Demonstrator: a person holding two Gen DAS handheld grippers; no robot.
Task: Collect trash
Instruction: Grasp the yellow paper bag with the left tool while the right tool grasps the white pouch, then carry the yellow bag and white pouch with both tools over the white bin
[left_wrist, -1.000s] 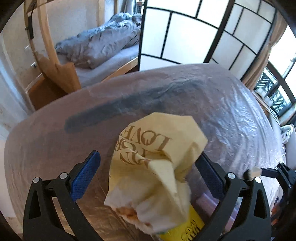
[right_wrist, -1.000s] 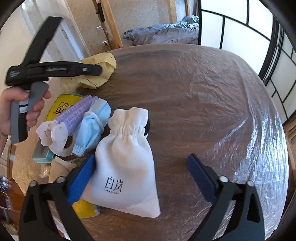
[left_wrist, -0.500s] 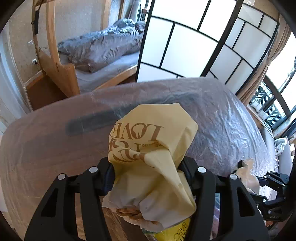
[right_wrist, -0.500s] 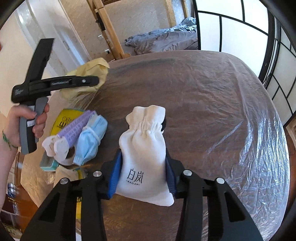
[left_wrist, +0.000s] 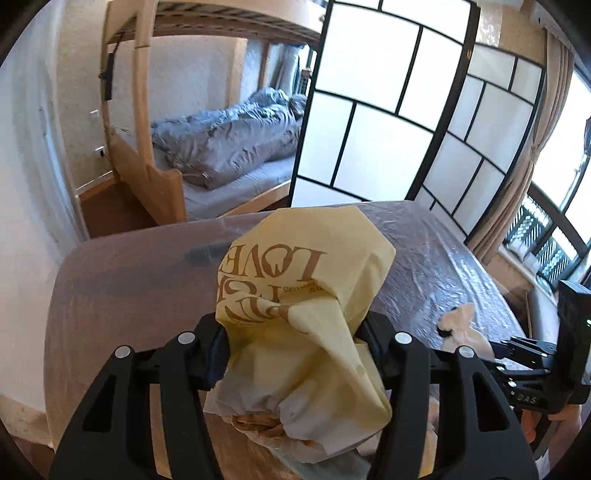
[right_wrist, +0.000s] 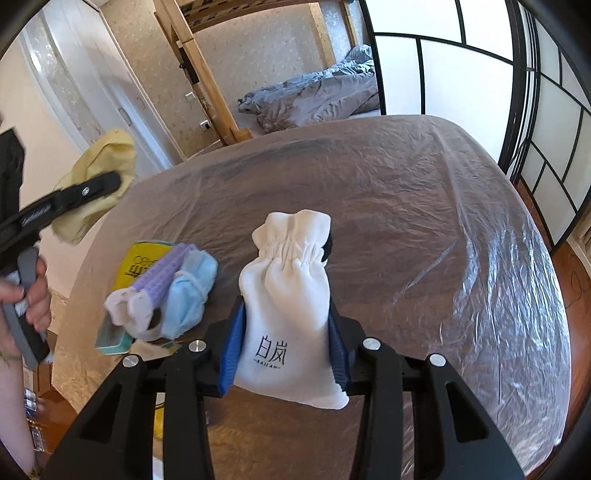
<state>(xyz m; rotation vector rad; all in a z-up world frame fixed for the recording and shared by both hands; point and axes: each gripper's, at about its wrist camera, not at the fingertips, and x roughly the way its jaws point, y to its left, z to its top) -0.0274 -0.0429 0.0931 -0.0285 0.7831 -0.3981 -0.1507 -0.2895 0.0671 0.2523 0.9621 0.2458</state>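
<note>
In the left wrist view, the left gripper is clamped on a crumpled yellow paper wrapper, held above the near edge of the plastic-covered table.

In the right wrist view, the right gripper squeezes a white drawstring pouch over the table's near middle. Left of it lie a blue face mask and a purple hair roller, touching.
</note>
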